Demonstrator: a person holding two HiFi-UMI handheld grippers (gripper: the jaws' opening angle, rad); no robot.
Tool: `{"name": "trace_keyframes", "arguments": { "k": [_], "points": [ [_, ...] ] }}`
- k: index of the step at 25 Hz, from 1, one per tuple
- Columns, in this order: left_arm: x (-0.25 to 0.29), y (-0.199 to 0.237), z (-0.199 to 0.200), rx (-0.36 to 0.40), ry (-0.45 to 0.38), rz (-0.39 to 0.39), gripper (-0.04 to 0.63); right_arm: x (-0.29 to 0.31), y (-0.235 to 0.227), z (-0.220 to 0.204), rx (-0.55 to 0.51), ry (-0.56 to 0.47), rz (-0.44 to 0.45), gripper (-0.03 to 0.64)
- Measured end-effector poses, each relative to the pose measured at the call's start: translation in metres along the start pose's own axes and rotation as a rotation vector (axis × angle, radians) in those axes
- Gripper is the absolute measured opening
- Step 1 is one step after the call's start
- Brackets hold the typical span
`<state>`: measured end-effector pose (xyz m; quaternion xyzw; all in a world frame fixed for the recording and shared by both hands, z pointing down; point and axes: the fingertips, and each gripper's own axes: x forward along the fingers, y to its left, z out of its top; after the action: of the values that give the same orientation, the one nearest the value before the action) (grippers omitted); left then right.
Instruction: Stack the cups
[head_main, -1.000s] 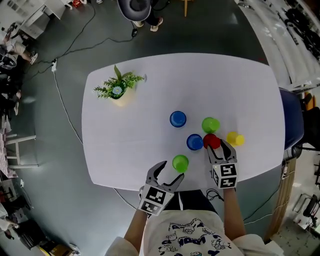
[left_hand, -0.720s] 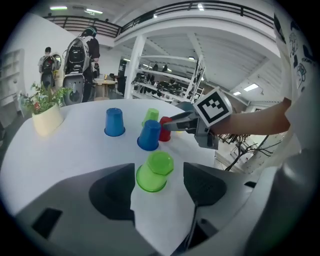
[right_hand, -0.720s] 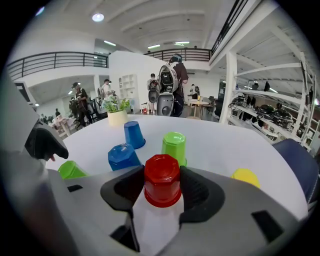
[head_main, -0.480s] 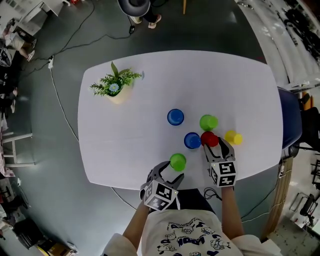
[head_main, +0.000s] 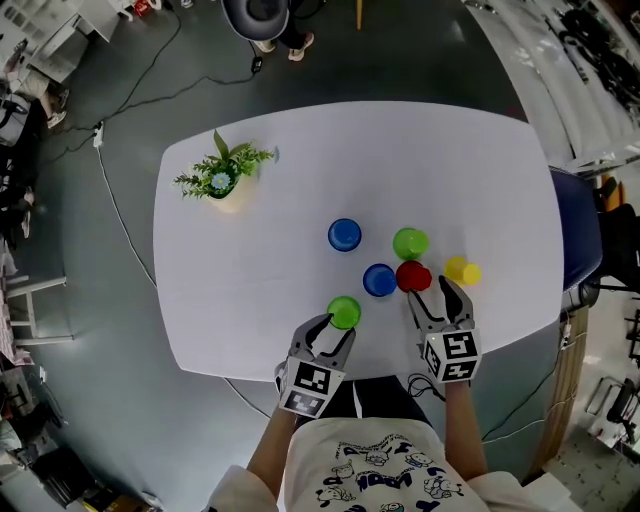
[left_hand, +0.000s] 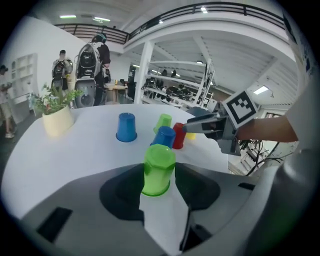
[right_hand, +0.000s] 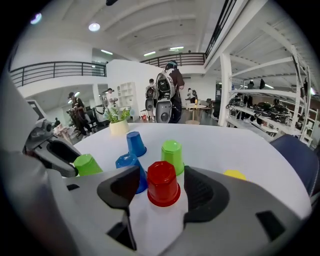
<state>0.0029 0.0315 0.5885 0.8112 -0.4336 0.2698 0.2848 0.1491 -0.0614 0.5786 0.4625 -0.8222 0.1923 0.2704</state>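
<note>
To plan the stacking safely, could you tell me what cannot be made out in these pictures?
- Yellow cup: right gripper view, mostly hidden behind the right claw, whose jaws are opening around the red cup.
- Same yellow cup: left gripper view, nearly all behind the red cup.
- Near blue cup: right gripper view, partly behind a jaw.
- Cup interiors: every view, all stand upside down.

The green cup (left_hand: 159, 169) at six o'clock on the bench (head_main: 300, 190) and the red cup (right_hand: 162, 183) look like moulded plastic, smooth and slightly glossy, catching soft highlights. The bench top is white, smooth and matt. The plant pot (left_hand: 57, 121) at ten o'clock looks matt, perhaps ceramic. The floor (head_main: 120, 380) is grey with a dull sheen.
</note>
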Motion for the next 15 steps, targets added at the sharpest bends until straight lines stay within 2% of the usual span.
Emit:
{"name": "trace_keyframes", "arguments": {
  "k": [3,7,15],
  "points": [
    [-0.003,0.016,0.020,-0.026,-0.046,0.028,0.202,-0.008,-0.008,0.008,0.004,-0.029,-0.024,0.291],
    [0.005,0.031,0.036,-0.014,-0.065,0.044,0.202,-0.018,-0.022,0.013,0.022,-0.050,-0.070,0.291],
    [0.029,0.037,0.040,0.044,0.009,0.012,0.202,-0.033,-0.060,0.007,0.024,-0.040,-0.208,0.291]
  ]
}}
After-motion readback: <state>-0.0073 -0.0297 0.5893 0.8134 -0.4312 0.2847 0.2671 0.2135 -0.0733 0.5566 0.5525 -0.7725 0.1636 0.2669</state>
